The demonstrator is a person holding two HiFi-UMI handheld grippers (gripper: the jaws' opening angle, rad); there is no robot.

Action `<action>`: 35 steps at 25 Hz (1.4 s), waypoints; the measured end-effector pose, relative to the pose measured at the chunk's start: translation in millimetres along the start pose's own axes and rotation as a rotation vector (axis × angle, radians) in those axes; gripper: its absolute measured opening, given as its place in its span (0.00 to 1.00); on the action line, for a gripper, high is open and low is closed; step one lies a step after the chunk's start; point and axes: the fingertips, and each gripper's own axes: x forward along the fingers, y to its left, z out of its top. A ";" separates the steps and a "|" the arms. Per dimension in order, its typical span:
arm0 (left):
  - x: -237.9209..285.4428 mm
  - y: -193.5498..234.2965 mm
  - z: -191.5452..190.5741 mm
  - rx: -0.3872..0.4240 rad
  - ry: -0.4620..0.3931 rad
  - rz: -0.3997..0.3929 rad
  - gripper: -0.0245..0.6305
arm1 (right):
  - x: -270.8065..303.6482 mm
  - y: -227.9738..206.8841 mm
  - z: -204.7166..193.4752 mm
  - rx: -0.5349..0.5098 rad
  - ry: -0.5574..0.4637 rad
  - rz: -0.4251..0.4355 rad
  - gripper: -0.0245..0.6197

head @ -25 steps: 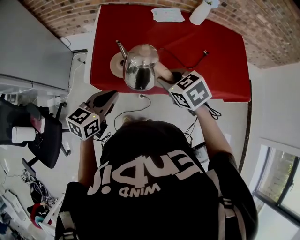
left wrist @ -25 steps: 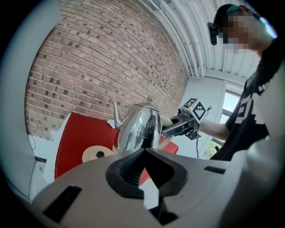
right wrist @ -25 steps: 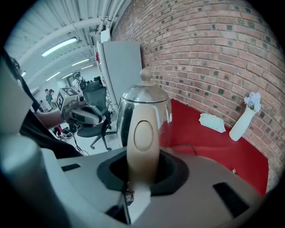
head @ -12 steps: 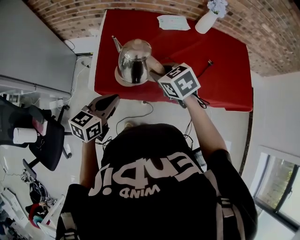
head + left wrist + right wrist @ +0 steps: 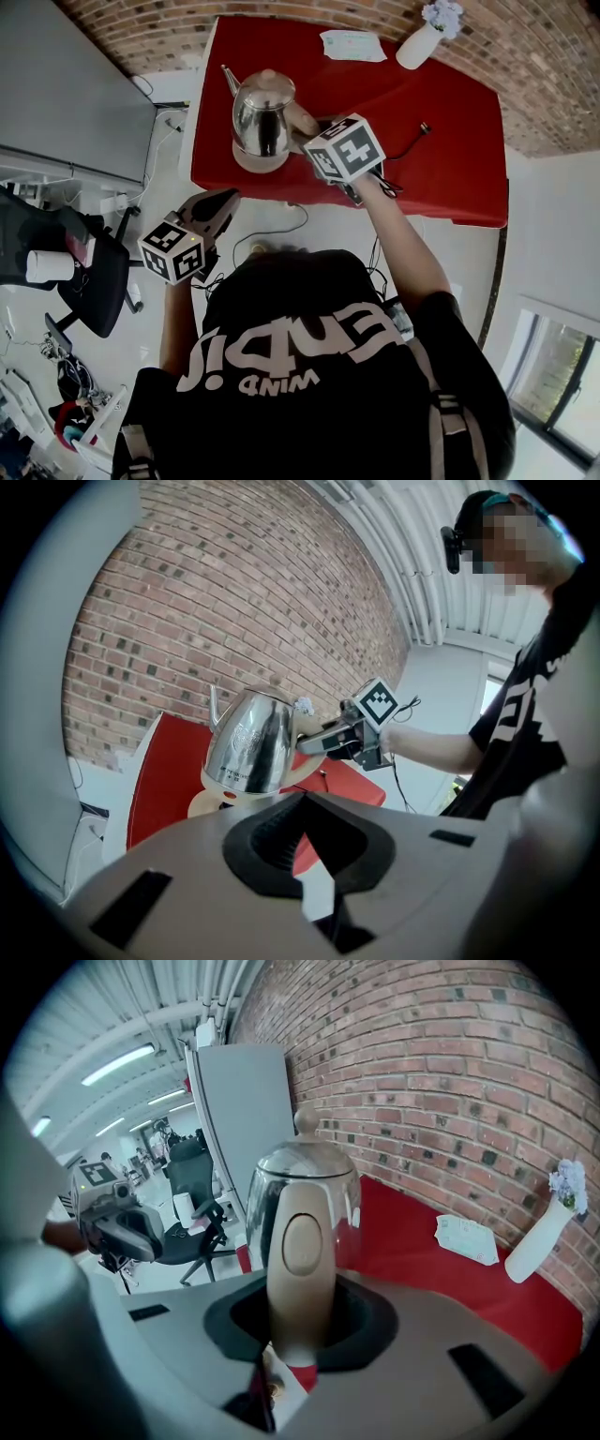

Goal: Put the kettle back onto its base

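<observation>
A shiny steel kettle (image 5: 262,111) with a thin spout and a beige handle (image 5: 295,1260) hangs close over its round beige base (image 5: 246,161) at the left front of the red table (image 5: 450,112). My right gripper (image 5: 307,134) is shut on the handle, which stands upright between its jaws (image 5: 298,1326). In the left gripper view the kettle (image 5: 251,744) leans a little, and the base (image 5: 208,804) peeks out at its lower left; whether they touch I cannot tell. My left gripper (image 5: 223,200) is shut and holds nothing, off the table's front edge and pointing at the kettle (image 5: 302,855).
A white vase with flowers (image 5: 424,39) and a paper sheet (image 5: 352,45) lie at the table's far edge by the brick wall. A black cable (image 5: 405,142) runs across the cloth. On the left stand a grey cabinet (image 5: 66,94) and an office chair (image 5: 89,272).
My right gripper has carried the kettle leftward and away from me, from beside the base to over it. The left gripper has hardly moved.
</observation>
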 end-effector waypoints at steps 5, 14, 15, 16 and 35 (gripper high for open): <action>-1.1 1.4 -1.5 -0.005 0.000 0.009 0.05 | 9.7 -3.0 -4.9 -0.003 0.015 -0.005 0.17; -3.6 3.6 -3.5 -0.011 0.001 0.021 0.05 | 23.6 -4.6 -9.2 -0.010 0.023 -0.018 0.17; -4.1 4.0 -3.4 -0.012 0.001 0.022 0.05 | 25.4 -4.5 -10.3 -0.010 0.022 -0.020 0.17; -4.7 4.4 -3.4 -0.012 0.001 0.024 0.05 | 27.1 -4.2 -11.5 -0.009 0.020 -0.021 0.17; -9.8 11.5 -8.5 -0.030 0.016 0.032 0.05 | 57.5 2.7 -33.5 0.026 -0.014 -0.032 0.17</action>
